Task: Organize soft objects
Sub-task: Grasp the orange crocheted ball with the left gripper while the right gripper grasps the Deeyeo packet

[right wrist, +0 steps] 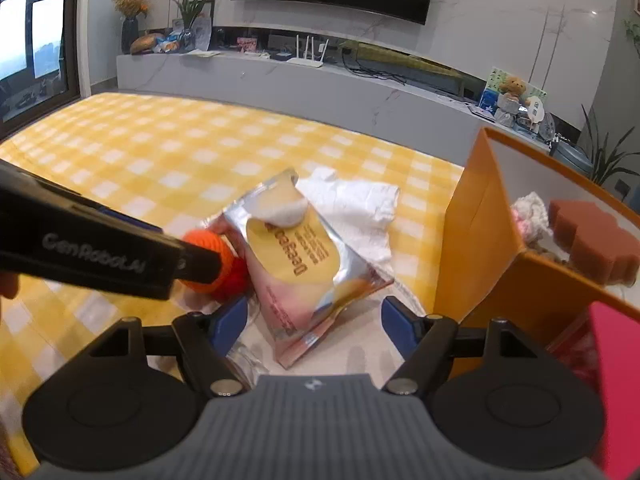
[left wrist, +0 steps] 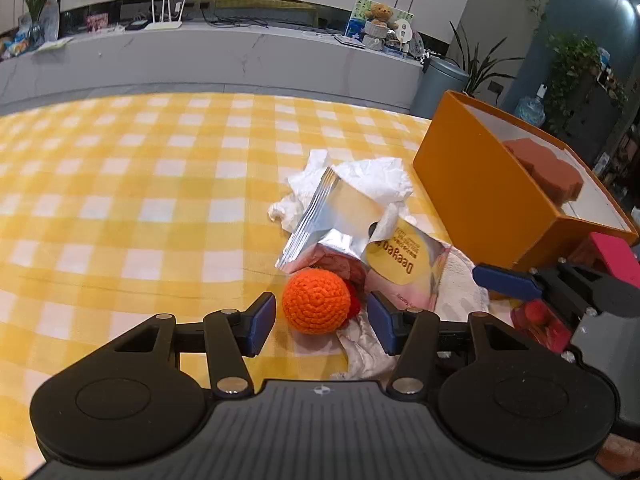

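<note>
On the yellow-and-white checked tablecloth point(left wrist: 160, 184), a heap of soft items lay just left of an open orange box point(left wrist: 472, 200). Left wrist view: the left gripper point(left wrist: 321, 320) had its blue pads spread, with an orange crocheted ball point(left wrist: 316, 300) between them; neither pad pressed on the ball, and a gap showed on each side. Behind the ball lay a silver foil pouch point(left wrist: 340, 216) with a yellow label, resting on crumpled white tissue point(left wrist: 372, 180). A second red item was only partly visible behind the ball and could not be identified. Far right, the right gripper point(left wrist: 504, 282) entered the frame beside the box. Right wrist view: the right gripper point(right wrist: 314, 320) likewise stood spread, its pads flanking the near end of the foil pouch point(right wrist: 304, 272) without pinching it. The left gripper point(right wrist: 120, 256) crossed from the left, covering part of the orange ball point(right wrist: 204, 240). Inside the box point(right wrist: 472, 240) sat a brown sponge block point(right wrist: 592, 240) and a pale knitted item point(right wrist: 530, 210), against the far wall
</note>
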Demonstrator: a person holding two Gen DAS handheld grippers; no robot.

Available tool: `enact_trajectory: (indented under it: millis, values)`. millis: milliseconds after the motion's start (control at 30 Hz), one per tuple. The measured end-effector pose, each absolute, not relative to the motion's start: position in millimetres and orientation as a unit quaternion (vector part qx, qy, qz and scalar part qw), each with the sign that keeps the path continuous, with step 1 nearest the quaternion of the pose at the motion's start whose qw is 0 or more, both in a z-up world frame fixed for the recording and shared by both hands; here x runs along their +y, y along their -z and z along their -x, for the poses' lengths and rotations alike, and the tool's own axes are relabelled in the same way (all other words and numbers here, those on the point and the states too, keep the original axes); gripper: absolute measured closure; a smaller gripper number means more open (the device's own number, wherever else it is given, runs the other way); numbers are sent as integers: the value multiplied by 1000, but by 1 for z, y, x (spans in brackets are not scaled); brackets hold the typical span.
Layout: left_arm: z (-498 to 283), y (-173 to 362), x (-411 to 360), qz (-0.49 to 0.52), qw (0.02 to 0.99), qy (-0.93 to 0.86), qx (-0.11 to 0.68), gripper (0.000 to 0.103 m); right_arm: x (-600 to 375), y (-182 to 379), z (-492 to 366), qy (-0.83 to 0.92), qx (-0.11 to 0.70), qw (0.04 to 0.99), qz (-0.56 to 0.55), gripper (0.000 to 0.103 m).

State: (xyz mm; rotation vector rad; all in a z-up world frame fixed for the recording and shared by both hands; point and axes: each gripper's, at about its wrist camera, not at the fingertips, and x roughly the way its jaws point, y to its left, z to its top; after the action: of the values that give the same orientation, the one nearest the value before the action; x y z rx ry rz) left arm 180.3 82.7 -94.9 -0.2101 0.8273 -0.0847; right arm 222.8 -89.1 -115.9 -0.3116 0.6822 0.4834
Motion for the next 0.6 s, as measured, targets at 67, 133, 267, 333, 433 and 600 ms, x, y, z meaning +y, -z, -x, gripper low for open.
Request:
enact_trajectory:
  millis: [67,133,267,333,433,600]
  values:
    - [-182,100,80,83,911,37,403,41,-90,120,-223,-234,327,902,154,30]
    - [-183,100,77,64,914,31,399,41,-90,122,-224,-235,324,903,156,30]
    - [-184,105,82,80,910,36,406,45,-85,122,-224,-247,312,902,170,30]
    - [-184,104,84,88,910,47,402,56,-82,123,-224,-257,302,899,184,30]
    - [-181,101,81,76,913,45,399,57,-76,124,-226,-259,294,896,207,30]
    - [-177,92,88,85,921,33,380,57,-71,120,-236,-262,289,892,229,18]
